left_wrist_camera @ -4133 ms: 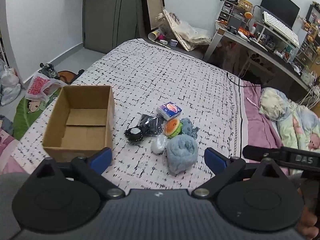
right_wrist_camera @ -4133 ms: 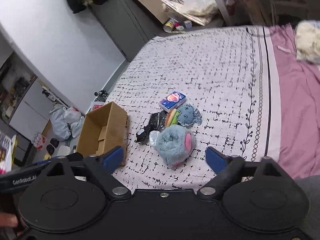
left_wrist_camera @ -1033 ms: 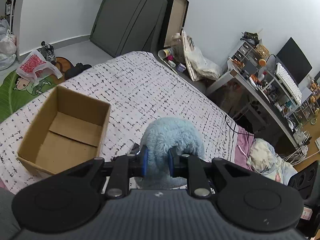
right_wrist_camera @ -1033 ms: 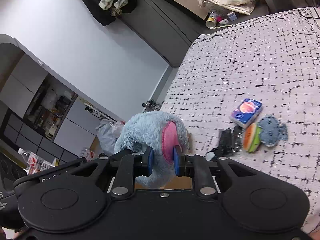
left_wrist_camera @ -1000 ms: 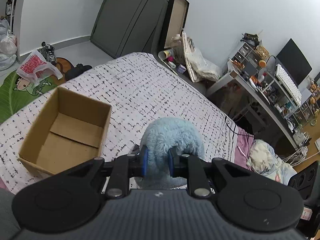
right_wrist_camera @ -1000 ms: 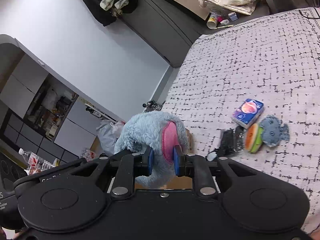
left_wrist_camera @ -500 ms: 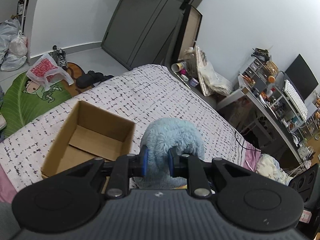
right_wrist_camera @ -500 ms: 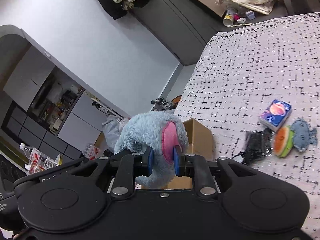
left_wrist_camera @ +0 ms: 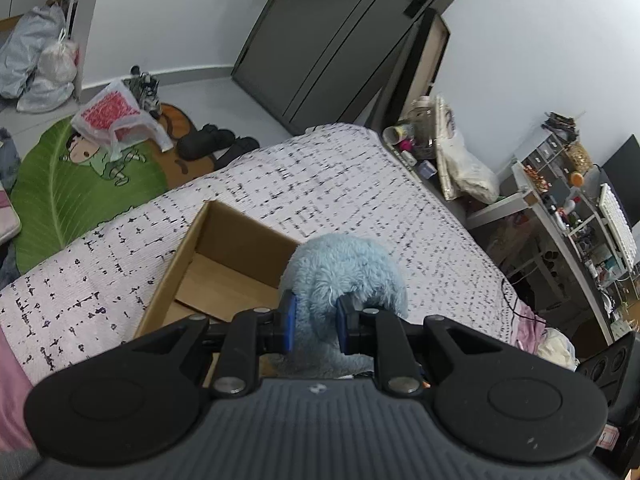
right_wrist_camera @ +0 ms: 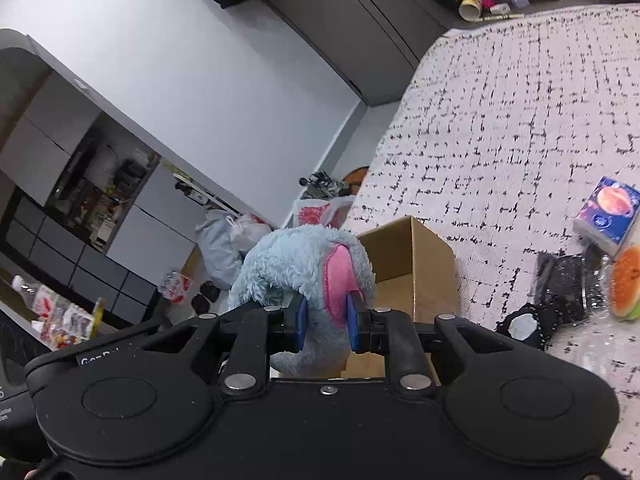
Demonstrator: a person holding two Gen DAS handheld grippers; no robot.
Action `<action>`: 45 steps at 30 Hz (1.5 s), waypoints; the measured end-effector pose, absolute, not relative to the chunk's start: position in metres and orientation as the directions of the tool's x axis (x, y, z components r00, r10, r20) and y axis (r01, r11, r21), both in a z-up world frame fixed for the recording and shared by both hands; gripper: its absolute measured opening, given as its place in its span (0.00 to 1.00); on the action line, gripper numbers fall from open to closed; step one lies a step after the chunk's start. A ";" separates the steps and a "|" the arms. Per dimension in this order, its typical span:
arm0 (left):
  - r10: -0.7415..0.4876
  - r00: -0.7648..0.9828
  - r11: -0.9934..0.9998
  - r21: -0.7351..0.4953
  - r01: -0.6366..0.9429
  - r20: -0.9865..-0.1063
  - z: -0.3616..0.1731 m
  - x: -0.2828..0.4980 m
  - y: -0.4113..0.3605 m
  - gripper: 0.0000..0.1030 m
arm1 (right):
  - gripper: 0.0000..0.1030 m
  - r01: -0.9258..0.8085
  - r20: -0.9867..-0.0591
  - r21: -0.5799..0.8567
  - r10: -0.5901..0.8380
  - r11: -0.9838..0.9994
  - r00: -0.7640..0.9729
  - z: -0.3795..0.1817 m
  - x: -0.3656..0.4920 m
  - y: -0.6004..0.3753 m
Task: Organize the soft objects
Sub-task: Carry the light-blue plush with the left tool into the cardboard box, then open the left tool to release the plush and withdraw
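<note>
Plush toy (left_wrist_camera: 344,268) carried closer over cardboard box (left_wrist_camera: 224,248).

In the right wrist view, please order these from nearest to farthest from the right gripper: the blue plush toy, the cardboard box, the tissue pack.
1. Blue plush toy: clamped in the right gripper.
2. Cardboard box: just behind the toy.
3. Tissue pack: far right on the bedspread.

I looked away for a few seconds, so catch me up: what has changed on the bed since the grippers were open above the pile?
Both grippers closed on the blue plush toy, left gripper and right gripper together, lifted it off the bed and carried it toward the cardboard box. The tissue pack, black pouch and watermelon toy stay on the bedspread; the box looks empty.
</note>
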State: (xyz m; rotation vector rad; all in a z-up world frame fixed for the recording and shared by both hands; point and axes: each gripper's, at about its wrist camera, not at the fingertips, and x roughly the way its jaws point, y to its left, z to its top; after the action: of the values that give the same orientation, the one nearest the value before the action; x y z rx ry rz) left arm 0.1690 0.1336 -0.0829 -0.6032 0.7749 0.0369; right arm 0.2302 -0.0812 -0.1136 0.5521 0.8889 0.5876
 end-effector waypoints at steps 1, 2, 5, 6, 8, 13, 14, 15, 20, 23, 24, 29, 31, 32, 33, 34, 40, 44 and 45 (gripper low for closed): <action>-0.184 0.716 0.832 -0.494 -0.251 -0.674 -0.087 0.173 0.137 0.18 | 0.19 -0.225 -0.551 0.666 0.671 0.712 0.496 -0.120 0.233 -0.078; -0.180 0.710 0.835 -0.487 -0.255 -0.681 -0.091 0.177 0.139 0.18 | 0.20 -0.216 -0.552 0.669 0.670 0.712 0.496 -0.124 0.235 -0.075; -0.176 0.696 0.839 -0.475 -0.263 -0.696 -0.099 0.186 0.146 0.18 | 0.20 -0.206 -0.556 0.667 0.662 0.716 0.502 -0.136 0.239 -0.067; -0.175 0.691 0.838 -0.474 -0.269 -0.701 -0.103 0.189 0.149 0.18 | 0.20 -0.205 -0.559 0.665 0.661 0.718 0.501 -0.139 0.241 -0.064; -0.175 0.680 0.834 -0.475 -0.282 -0.712 -0.111 0.195 0.154 0.18 | 0.20 -0.199 -0.570 0.661 0.657 0.723 0.493 -0.146 0.247 -0.059; -0.173 0.657 0.834 -0.464 -0.299 -0.734 -0.127 0.209 0.159 0.18 | 0.21 -0.181 -0.596 0.650 0.643 0.738 0.481 -0.160 0.260 -0.052; -0.172 0.652 0.834 -0.461 -0.302 -0.739 -0.131 0.213 0.159 0.18 | 0.21 -0.176 -0.600 0.648 0.640 0.741 0.480 -0.163 0.261 -0.051; -0.173 0.647 0.834 -0.460 -0.305 -0.743 -0.133 0.216 0.159 0.18 | 0.23 -0.171 -0.604 0.647 0.637 0.743 0.479 -0.166 0.263 -0.050; -0.173 0.620 0.835 -0.448 -0.320 -0.765 -0.148 0.229 0.162 0.17 | 0.24 -0.151 -0.619 0.646 0.630 0.748 0.468 -0.176 0.271 -0.049; -0.159 0.607 0.837 -0.432 -0.335 -0.779 -0.153 0.237 0.164 0.17 | 0.25 -0.155 -0.618 0.650 0.636 0.744 0.462 -0.175 0.274 -0.050; -0.150 0.601 0.840 -0.422 -0.341 -0.785 -0.154 0.239 0.164 0.17 | 0.26 -0.154 -0.617 0.653 0.639 0.742 0.459 -0.175 0.275 -0.050; -0.095 0.560 0.857 -0.354 -0.375 -0.823 -0.155 0.248 0.163 0.21 | 0.29 -0.151 -0.620 0.657 0.644 0.738 0.449 -0.173 0.273 -0.051; -0.091 0.557 0.860 -0.347 -0.374 -0.825 -0.152 0.248 0.161 0.22 | 0.33 -0.143 -0.612 0.673 0.654 0.726 0.444 -0.173 0.274 -0.052; -0.092 0.556 0.862 -0.345 -0.371 -0.826 -0.151 0.248 0.160 0.26 | 0.35 -0.135 -0.605 0.687 0.664 0.714 0.438 -0.173 0.274 -0.053; -0.087 0.551 0.864 -0.339 -0.373 -0.830 -0.149 0.247 0.158 0.28 | 0.37 -0.132 -0.604 0.691 0.667 0.711 0.436 -0.173 0.273 -0.054; -0.077 0.546 0.866 -0.327 -0.378 -0.834 -0.147 0.247 0.157 0.31 | 0.38 -0.133 -0.603 0.689 0.666 0.712 0.439 -0.171 0.271 -0.055; -0.043 0.543 0.856 -0.311 -0.412 -0.839 -0.129 0.234 0.155 0.55 | 0.63 -0.142 -0.562 0.715 0.684 0.684 0.466 -0.153 0.259 -0.071; -0.050 0.554 0.848 -0.328 -0.416 -0.831 -0.116 0.223 0.151 0.71 | 0.68 -0.149 -0.572 0.694 0.666 0.704 0.479 -0.143 0.250 -0.082; -0.048 0.558 0.844 -0.333 -0.421 -0.828 -0.113 0.219 0.149 0.73 | 0.69 -0.145 -0.576 0.692 0.662 0.707 0.481 -0.140 0.247 -0.086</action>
State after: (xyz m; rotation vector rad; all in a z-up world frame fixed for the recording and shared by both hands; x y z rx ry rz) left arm 0.2193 0.1494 -0.1129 -0.5422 0.9639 0.2328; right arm 0.2472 -0.0864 -0.1403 0.6210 0.9503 0.5320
